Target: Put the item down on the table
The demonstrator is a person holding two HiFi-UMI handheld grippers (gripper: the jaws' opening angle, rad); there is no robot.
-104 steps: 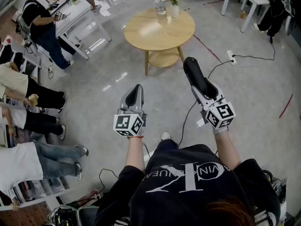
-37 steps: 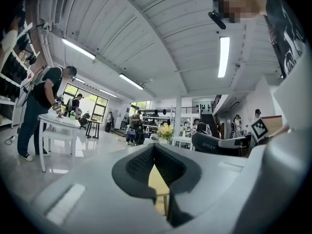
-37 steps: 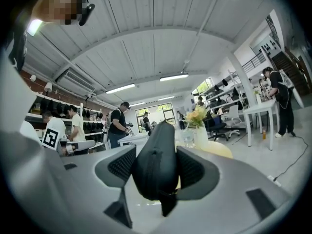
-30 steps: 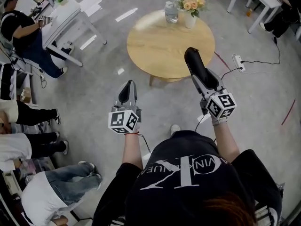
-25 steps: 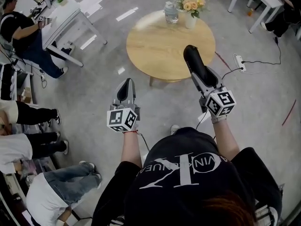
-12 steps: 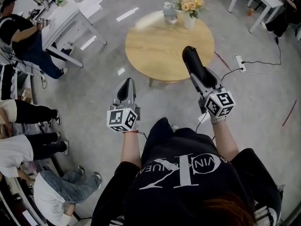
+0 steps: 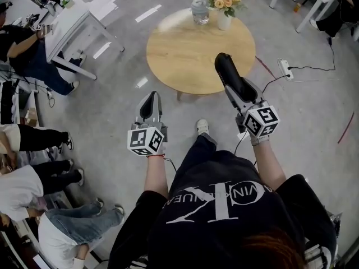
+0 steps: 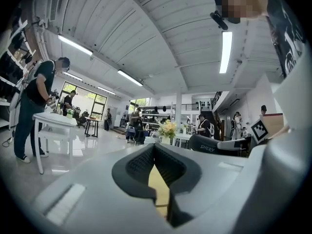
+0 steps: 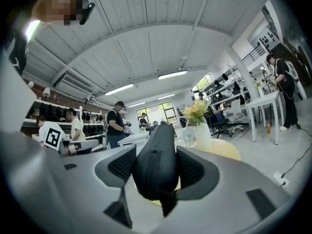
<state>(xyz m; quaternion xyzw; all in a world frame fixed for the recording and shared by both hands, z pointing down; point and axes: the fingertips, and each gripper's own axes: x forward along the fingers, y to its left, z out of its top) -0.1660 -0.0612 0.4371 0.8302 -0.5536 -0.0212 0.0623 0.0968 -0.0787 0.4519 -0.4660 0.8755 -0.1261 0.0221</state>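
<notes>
Grey office floor, round light-wood counter (image 7: 185, 46) ahead. Left hand-held gripper (image 7: 150, 102) pressed together, empty. Right hand-held gripper (image 7: 240, 96) pinches a black oblong item (image 7: 225, 69), aloft near the counter's edge. Item not yet put down.

Bright, even indoor light throughout. In the left gripper view long ceiling lamps (image 8: 225, 50) burn white at upper right, and the windows (image 8: 83, 99) at middle left are washed out. In the head view the glossy floor (image 7: 112, 105) carries white streaks of glare at upper left, and the round table (image 7: 185, 43) has a pale sheen. Both gripper views bulge, with dark corners. The black item (image 9: 157, 162) close to the lens looks soft-edged.
</notes>
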